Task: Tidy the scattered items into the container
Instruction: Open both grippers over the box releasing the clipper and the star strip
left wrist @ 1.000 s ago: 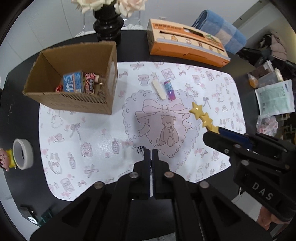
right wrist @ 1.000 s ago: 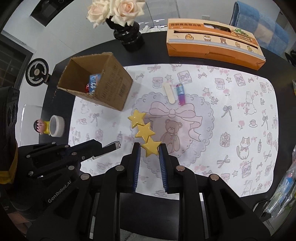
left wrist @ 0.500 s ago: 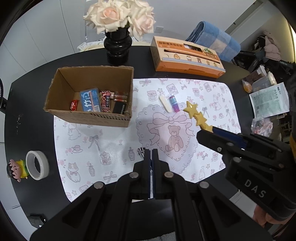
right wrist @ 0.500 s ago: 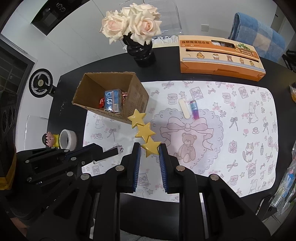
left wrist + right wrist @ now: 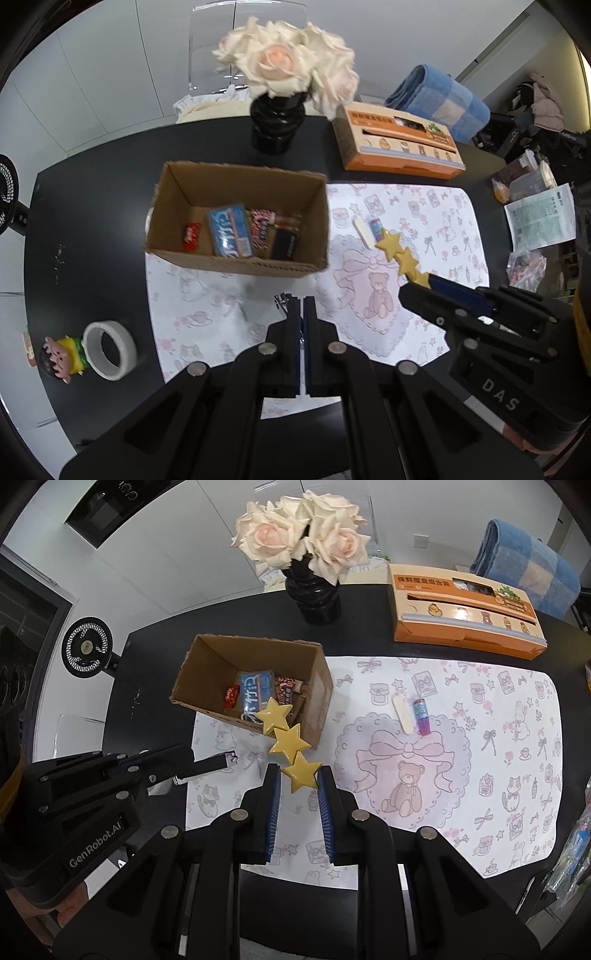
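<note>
Seen from the left wrist: left gripper pinched tight on a small metal clip above the patterned mat, with the cardboard box just beyond holding snack packets, and a nail file and small tube lying side by side on the mat. Seen from the right wrist: right gripper clamped on the lowest star of a yellow star clip, held in the air with its top star overlapping the box's near edge, beside a vase of roses on the black table.
</note>
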Action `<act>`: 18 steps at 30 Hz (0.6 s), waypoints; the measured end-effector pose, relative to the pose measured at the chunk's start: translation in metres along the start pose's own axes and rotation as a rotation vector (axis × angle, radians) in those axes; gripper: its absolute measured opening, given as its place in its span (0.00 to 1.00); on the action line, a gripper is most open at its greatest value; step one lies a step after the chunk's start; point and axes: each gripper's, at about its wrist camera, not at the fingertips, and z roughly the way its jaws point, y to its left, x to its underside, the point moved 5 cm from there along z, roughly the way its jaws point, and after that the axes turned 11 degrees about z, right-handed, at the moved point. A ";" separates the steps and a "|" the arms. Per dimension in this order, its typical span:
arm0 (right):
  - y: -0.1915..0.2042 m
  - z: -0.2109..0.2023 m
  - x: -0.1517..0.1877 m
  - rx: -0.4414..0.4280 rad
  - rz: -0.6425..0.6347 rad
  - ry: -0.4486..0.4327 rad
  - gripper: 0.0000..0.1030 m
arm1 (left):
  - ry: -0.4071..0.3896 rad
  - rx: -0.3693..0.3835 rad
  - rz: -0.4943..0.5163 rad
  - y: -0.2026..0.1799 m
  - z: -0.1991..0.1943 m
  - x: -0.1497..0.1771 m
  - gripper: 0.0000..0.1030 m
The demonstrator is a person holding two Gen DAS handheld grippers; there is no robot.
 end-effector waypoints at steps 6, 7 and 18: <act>0.024 0.010 -0.015 -0.009 0.000 0.004 0.20 | -0.011 -0.009 0.001 0.025 -0.005 -0.020 0.01; 0.028 0.011 -0.018 -0.009 -0.001 0.006 0.20 | -0.013 -0.011 0.002 0.029 -0.006 -0.023 0.01; 0.047 0.038 -0.054 -0.001 -0.020 0.023 0.20 | -0.040 -0.020 0.007 0.061 -0.009 -0.065 0.01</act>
